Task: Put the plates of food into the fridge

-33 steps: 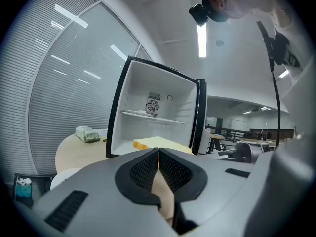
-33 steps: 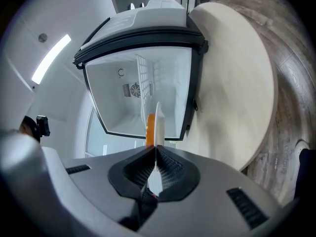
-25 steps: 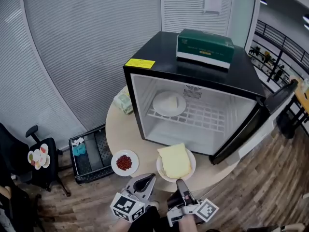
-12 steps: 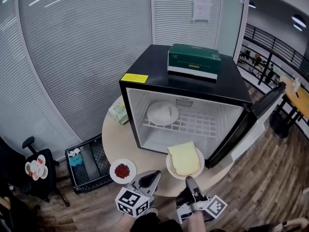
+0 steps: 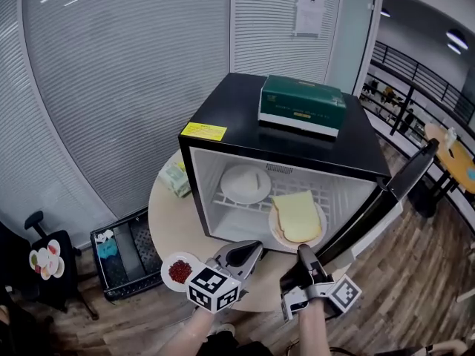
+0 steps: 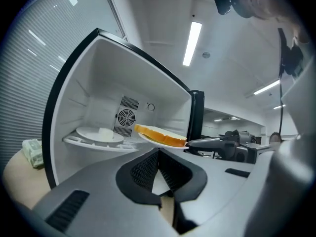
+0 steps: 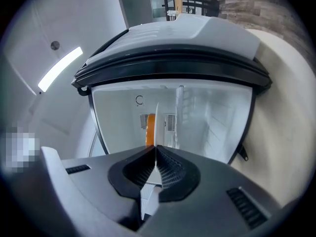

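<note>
A white plate with a slice of bread [image 5: 298,217] hangs at the open fridge's [image 5: 223,117] mouth, right of centre, about level with the wire shelf [image 5: 326,193]. My right gripper [image 5: 303,254] is shut on its near rim; in the right gripper view the plate [image 7: 156,125] stands edge-on between the jaws. My left gripper [image 5: 252,248] is shut and empty, just left of it, and sees the bread plate [image 6: 160,136]. A second plate of white food [image 5: 246,183] rests on the shelf's left side. A plate of red beans [image 5: 180,271] sits on the round table [image 5: 167,217].
The fridge door [image 5: 386,199] swings open to the right. A green box [image 5: 300,102] lies on top of the fridge. A pale packet [image 5: 177,176] sits on the table left of the fridge. A black crate [image 5: 122,247] stands on the floor at the left.
Both grippers rose and moved forward toward the fridge. The bread plate went from over the table's front edge up to the fridge opening. The bean plate stayed put.
</note>
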Demonstrator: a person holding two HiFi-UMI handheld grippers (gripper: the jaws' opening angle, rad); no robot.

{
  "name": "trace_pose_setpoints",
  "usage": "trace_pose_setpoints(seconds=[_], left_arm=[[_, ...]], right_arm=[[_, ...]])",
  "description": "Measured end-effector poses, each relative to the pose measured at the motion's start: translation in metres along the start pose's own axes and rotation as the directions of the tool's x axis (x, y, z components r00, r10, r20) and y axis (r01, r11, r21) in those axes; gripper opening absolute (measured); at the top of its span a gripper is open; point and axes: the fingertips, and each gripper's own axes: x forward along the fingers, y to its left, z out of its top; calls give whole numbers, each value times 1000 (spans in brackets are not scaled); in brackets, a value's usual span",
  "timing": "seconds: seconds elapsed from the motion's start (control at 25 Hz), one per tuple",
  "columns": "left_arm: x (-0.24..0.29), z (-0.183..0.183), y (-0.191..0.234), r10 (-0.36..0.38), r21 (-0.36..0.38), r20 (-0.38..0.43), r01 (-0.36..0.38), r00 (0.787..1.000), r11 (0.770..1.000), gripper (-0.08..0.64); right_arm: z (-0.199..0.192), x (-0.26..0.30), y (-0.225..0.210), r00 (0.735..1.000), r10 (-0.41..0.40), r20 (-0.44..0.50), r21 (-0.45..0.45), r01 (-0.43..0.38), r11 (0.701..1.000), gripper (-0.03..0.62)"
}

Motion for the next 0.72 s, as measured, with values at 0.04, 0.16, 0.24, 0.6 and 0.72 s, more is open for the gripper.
trace_pose_setpoints(seconds=[0.04, 0.16, 0.24, 0.6, 0.72], left_arm=[[6, 2, 3, -3, -2, 1, 3, 1000, 1000, 5], [22, 8, 10, -12, -6, 4, 12, 1000, 1000, 5], [32, 9, 14, -18, -12, 1, 18, 1000, 1000, 5], [57, 4, 32, -23, -45, -18, 23, 1000, 999, 5], [60, 2, 35, -29, -52, -22, 27, 999, 998, 5]], right_arm=[[4, 8, -1, 1000, -1, 6, 4, 1, 1000, 15], [17, 29, -5, 1000, -14, 22, 10, 13, 1000, 15], [24, 41, -9, 999, -28, 31, 4, 28, 1000, 15], [46, 78, -28, 993, -93, 70, 9, 92, 996, 15], [50, 83, -36, 986, -140, 91, 17, 139, 990, 15]])
